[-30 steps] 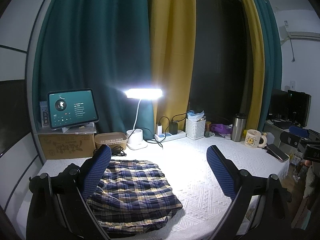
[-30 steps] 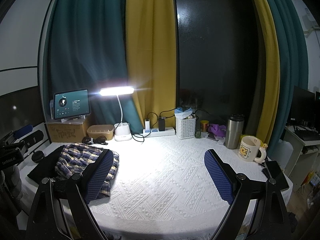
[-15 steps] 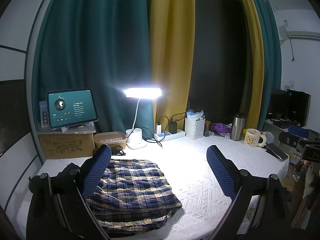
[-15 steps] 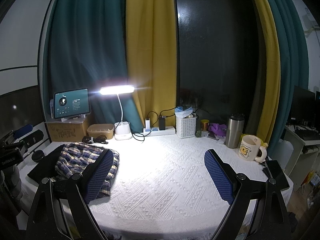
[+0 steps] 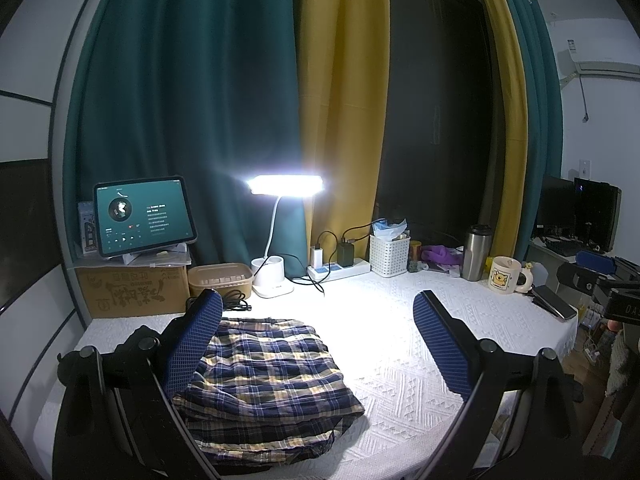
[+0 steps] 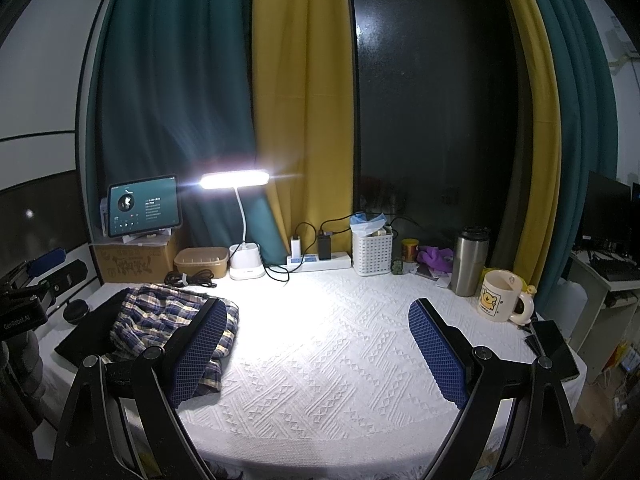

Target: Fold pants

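Observation:
The plaid pants (image 5: 268, 380) lie folded in a compact pile on the left part of the white textured tablecloth (image 5: 400, 360); the right wrist view shows the same pants (image 6: 160, 320) at left, on a dark flat mat (image 6: 84, 340). My left gripper (image 5: 318, 344) hovers open above and in front of the pile, with its left finger over the pile's left edge and nothing held. My right gripper (image 6: 314, 354) is open over bare cloth, to the right of the pants. Each view catches the other gripper at its edge.
Along the back stand a lit desk lamp (image 5: 285, 184), a tablet (image 5: 144, 216) on a cardboard box, a brown container (image 5: 220, 278), a power strip (image 5: 340, 270), a white basket (image 5: 389, 249), a steel tumbler (image 5: 476, 252) and a bear mug (image 5: 506, 275). A phone (image 6: 554, 346) lies by the right edge.
Both grippers have drifted only slightly; the pants lie the same and both stay open.

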The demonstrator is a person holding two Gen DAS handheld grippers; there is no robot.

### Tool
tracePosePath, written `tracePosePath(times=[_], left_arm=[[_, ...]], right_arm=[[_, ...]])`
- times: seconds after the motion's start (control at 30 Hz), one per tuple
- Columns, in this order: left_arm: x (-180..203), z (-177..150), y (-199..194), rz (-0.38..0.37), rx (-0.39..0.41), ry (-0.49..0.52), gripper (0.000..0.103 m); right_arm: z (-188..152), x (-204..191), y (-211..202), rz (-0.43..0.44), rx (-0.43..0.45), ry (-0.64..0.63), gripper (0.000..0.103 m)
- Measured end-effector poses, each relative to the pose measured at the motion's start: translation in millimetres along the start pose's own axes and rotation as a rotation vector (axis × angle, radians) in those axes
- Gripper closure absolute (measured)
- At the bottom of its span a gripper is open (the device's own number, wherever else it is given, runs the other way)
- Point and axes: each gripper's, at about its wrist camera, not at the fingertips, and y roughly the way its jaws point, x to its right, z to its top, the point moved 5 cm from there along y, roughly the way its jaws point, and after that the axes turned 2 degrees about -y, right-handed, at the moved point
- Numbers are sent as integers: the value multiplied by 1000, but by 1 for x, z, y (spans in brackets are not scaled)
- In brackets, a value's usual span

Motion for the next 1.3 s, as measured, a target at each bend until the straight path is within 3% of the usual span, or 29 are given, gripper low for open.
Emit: tracePosePath(times=[1.3], left_arm=[[-4,2,3,-29,-3,17,7]], right_arm=[[-1,-1,1,5,-3,-1,9]])
